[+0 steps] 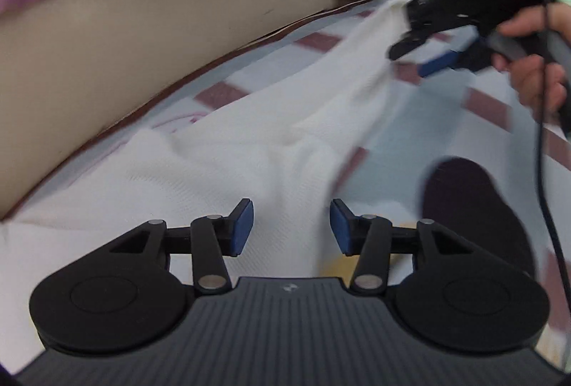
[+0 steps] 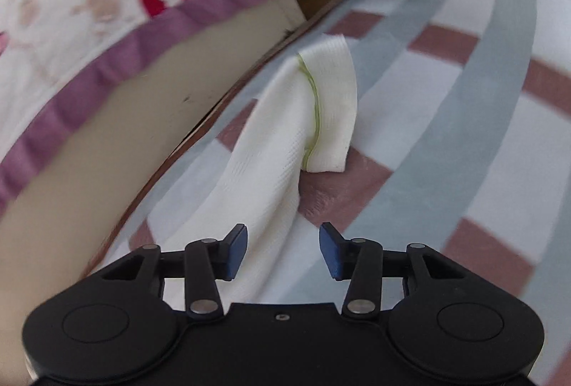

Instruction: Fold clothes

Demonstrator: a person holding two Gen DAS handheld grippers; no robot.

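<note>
One white knit garment [image 1: 228,164] lies rumpled on the plaid bedsheet [image 2: 464,122]. Its cuff, edged by a thin green line, shows only in the right wrist view. Only the left wrist view shows a hand [image 1: 535,72]. Left gripper [image 1: 292,225] and right gripper [image 2: 283,250] gape, pinching nothing.

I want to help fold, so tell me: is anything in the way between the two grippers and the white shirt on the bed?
No, nothing visible blocks them. The left gripper hangs open right over the white shirt, and the right gripper hangs open over its sleeve. Only the striped bedcover lies around it.
</note>
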